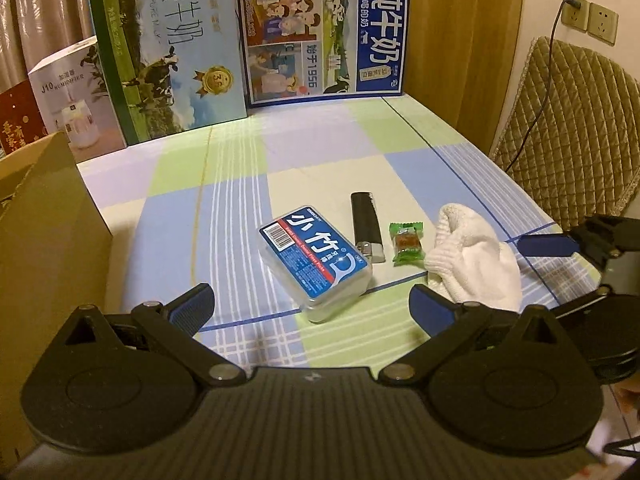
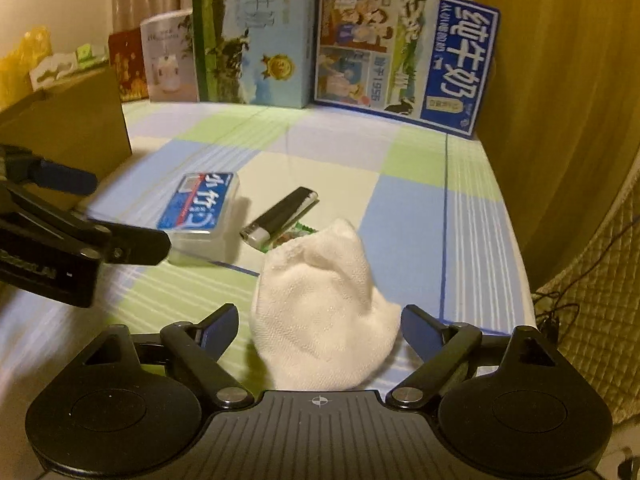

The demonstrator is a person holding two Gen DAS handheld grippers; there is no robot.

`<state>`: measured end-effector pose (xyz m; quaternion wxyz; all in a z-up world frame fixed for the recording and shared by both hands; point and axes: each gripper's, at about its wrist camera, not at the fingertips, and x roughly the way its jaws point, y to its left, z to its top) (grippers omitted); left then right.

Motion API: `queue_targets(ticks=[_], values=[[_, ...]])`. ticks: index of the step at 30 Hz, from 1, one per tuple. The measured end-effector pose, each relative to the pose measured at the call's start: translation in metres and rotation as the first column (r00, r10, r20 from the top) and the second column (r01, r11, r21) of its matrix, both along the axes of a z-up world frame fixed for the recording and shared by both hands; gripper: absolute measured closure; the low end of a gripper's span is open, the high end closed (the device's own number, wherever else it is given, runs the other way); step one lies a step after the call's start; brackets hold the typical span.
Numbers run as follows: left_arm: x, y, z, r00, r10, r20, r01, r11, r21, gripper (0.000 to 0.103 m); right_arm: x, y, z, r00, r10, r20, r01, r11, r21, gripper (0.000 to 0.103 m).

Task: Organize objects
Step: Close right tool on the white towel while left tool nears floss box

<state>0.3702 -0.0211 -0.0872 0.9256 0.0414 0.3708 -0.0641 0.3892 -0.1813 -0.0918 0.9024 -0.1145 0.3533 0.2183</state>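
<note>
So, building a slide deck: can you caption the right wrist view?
Open right gripper straddling a white sock on the checked tablecloth, lighter and floss-pick box beyond.

Across the top of the frame stand a green milk carton box (image 1: pixel 168 52) and a blue milk box (image 1: pixel 324 36), with a white humidifier box (image 1: pixel 72 100) at upper left. At right, a quilted chair (image 1: pixel 568 128) and wall sockets (image 1: pixel 590 18).

Beside the black plastic lighter (image 1: pixel 366 227) I count one blue-labelled clear plastic floss box (image 1: pixel 314 258), one green-wrapped candy (image 1: pixel 407 242), one crumpled white cloth (image 1: pixel 472 262); behind it, two upright milk cartons (image 1: pixel 320 36).
</note>
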Motion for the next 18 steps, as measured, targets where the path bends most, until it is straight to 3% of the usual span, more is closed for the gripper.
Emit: queue_targets(ticks=[1, 7, 8, 18], values=[[0.002, 0.0, -0.001, 1.0, -0.001, -0.002, 0.001, 1.0, 0.002, 0.001, 0.002, 0.001, -0.004, 1.0, 0.001, -0.011, -0.001, 1.0, -0.006, 0.018], [0.007, 0.002, -0.003, 1.0, 0.004, -0.014, -0.005, 1.0, -0.01, 0.001, -0.002, -0.002, -0.004, 1.0, 0.0, -0.009, -0.001, 0.999, -0.04, 0.07], [0.009, 0.002, -0.004, 1.0, 0.005, -0.015, -0.006, 1.0, -0.012, 0.001, -0.002, -0.005, -0.001, 1.0, -0.007, -0.019, 0.007, 1.0, -0.03, 0.074], [0.034, -0.005, -0.011, 0.999, 0.034, -0.037, -0.036, 0.998, -0.049, 0.005, -0.008, -0.01, 0.018, 0.998, -0.065, -0.015, 0.065, 0.998, 0.022, 0.077]])
